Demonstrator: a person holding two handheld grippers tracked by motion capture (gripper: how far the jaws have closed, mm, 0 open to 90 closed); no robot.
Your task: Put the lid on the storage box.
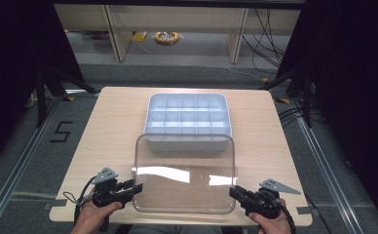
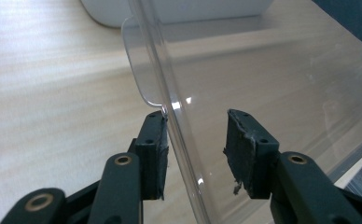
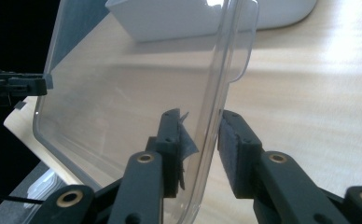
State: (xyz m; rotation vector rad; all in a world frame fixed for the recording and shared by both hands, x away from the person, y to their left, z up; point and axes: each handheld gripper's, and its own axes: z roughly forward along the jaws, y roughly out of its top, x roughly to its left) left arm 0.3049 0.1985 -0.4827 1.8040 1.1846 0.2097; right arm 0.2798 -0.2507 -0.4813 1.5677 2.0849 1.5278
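**Clear lid flanked by both grippers, not yet on the tray**

The clear lid [image 1: 184, 174] lay on the near half of the table [image 1: 104, 126], its far edge overlapping or touching the near wall of the white divided tray [image 1: 187, 117], which sat toward the far middle. The tray's compartments looked empty and uncovered, so the covering, if that was the aim, was not yet done.

The left gripper [image 1: 137, 187] sat at the lid's near left corner. In the left gripper view [image 2: 195, 140] its jaws stood partly open astride the lid's rim: one pad [image 2: 153, 154] touched or nearly touched the plastic, and the other stood clear of it. The right gripper [image 1: 232, 191] was at the near right corner. In its own view [image 3: 202, 149] the jaws were narrow around the rim, close on both sides, though I could not tell whether they truly pinched it.

By my judgement the work was at the grasping stage. Left to do: close both grips, lift the lid, carry it forward and seat it over the tray.

The lid's long axis ran left to right, parallel to the tray's. Its broad face was roughly level, and the near edge may have been raised.
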